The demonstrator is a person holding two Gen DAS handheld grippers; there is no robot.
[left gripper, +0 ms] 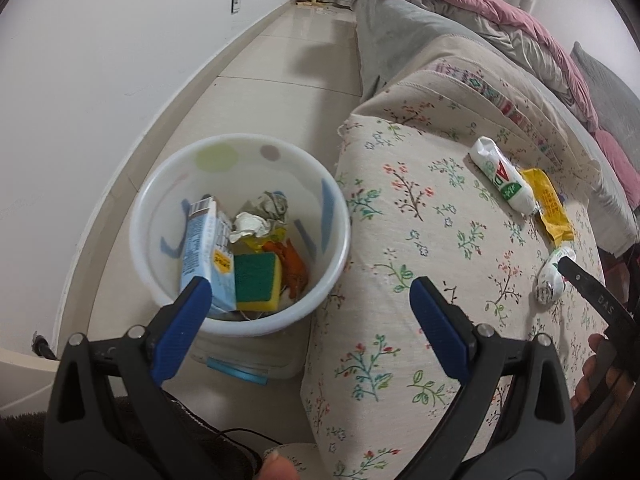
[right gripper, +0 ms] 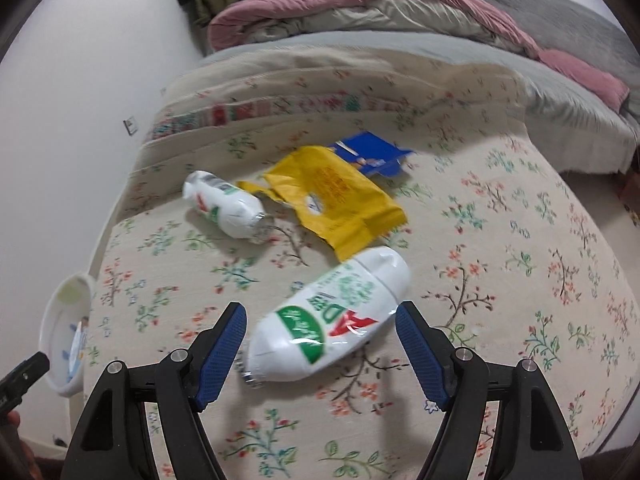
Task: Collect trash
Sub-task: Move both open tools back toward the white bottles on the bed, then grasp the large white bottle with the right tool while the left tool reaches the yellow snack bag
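A white trash bin [left gripper: 168, 184] stands on the floor beside the floral-covered bed; it holds a blue carton [left gripper: 204, 248], a sponge [left gripper: 256, 280] and crumpled scraps. My left gripper [left gripper: 312, 296] is open and empty above the bin's near rim. On the bed lie a white bottle [right gripper: 332, 316], a second white bottle [right gripper: 228, 208], a yellow wrapper [right gripper: 340, 196] and a blue packet [right gripper: 372, 156]. My right gripper [right gripper: 320, 324] is open, its blue pads on either side of the nearer bottle, not closed on it. The bin also shows in the right wrist view [right gripper: 64, 340].
A floral sheet [right gripper: 500, 280] covers the bed. A pink and grey quilt [right gripper: 360, 12] is piled at the far end. A white wall [left gripper: 100, 60] and tiled floor [left gripper: 280, 64] run along the bed's left side.
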